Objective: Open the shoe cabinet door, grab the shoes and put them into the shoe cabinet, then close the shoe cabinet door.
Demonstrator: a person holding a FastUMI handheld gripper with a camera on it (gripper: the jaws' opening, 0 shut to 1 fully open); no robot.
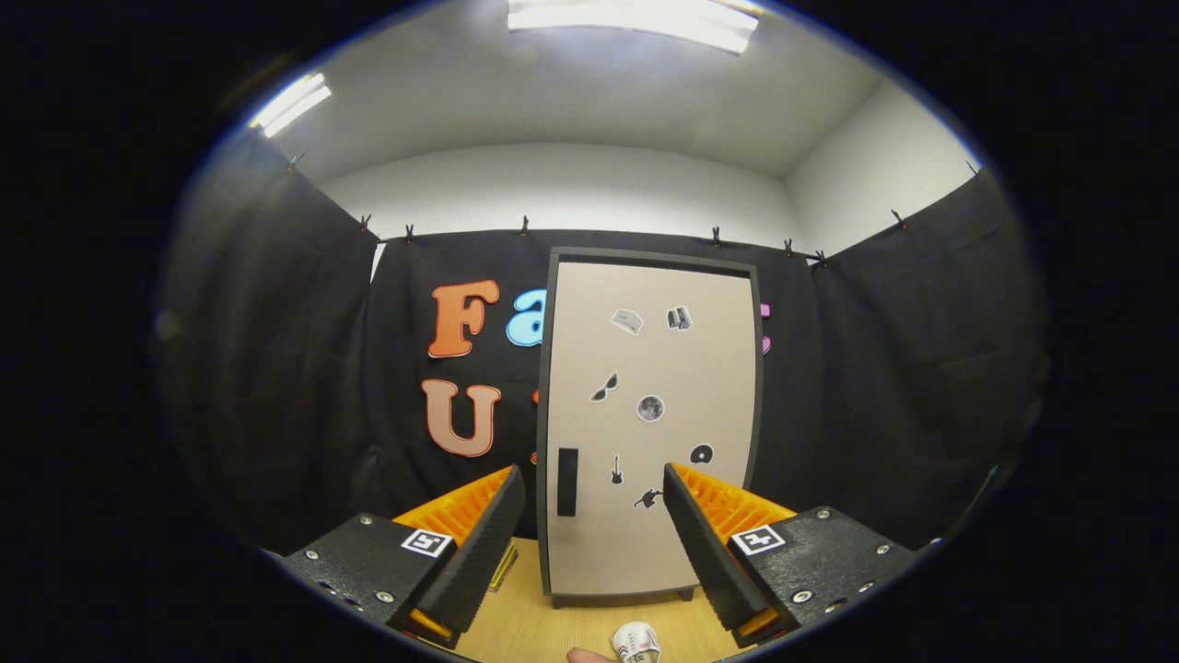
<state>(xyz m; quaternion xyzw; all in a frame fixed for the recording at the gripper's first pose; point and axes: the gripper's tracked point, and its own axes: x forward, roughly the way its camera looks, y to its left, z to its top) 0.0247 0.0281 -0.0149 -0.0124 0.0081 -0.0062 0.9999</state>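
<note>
Beige and shut, the cabinet door (649, 424) faces us beyond our wide-open gripper (594, 529); next, we judge, comes reaching its dark handle (567, 482).

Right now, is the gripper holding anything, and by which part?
Nothing is held. The gripper is open, its fingers apart with only air between them, and the shoe cabinet door stands closed beyond them.

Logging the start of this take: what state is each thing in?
Cabinet door: shut, handle untouched.
Gripper: open, fingers spread, nothing between them, cabinet beyond them.
Shoe: on the wooden floor, between the fingers' bases, outside the cabinet.
Ceiling lights: on.
</note>
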